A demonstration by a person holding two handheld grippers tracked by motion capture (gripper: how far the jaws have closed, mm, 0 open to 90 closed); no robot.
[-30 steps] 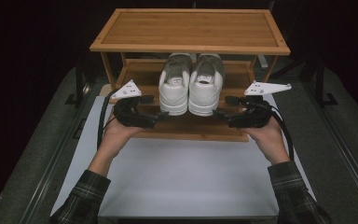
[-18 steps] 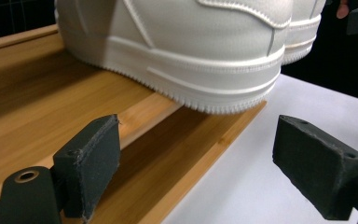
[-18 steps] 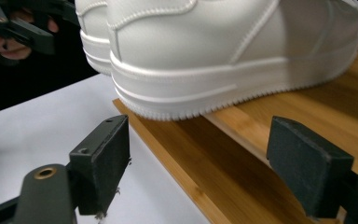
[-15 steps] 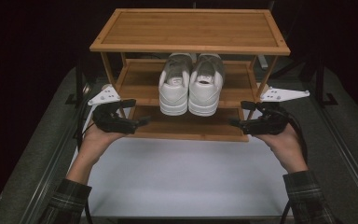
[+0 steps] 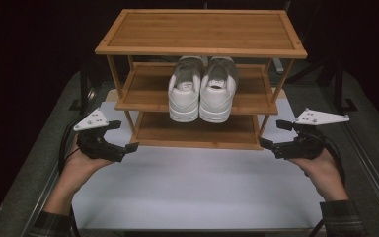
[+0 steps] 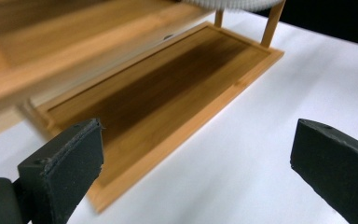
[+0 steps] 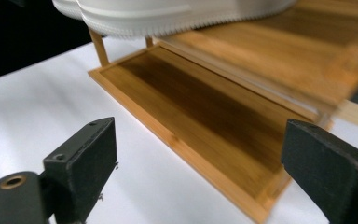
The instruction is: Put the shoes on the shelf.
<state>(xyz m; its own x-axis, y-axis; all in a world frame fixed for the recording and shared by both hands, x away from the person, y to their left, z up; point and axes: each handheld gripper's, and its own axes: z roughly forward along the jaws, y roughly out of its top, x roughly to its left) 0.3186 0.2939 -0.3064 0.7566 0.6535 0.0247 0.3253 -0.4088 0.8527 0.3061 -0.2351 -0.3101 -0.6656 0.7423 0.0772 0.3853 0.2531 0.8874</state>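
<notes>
**Both hand-held grippers open beside the shoe rack**

The left hand-held gripper [image 5: 128, 136] and right hand-held gripper [image 5: 270, 134], jaws just widened and empty, flank the bamboo rack [image 5: 201, 27] on the white bench [image 5: 192, 192]. The white sneakers [image 5: 202, 91] sit on its middle shelf, apparently touching.

white sneakers [image 5: 203, 89] | pair, side by side, heels facing front | middle shelf of bamboo rack [image 5: 201, 37]

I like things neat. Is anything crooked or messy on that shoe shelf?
Nothing stands out. The two white shoes sit side by side, heels toward the front, on the middle shelf of the wooden rack, which stands straight on the white mat. Nothing looks spilled or broken.
</notes>
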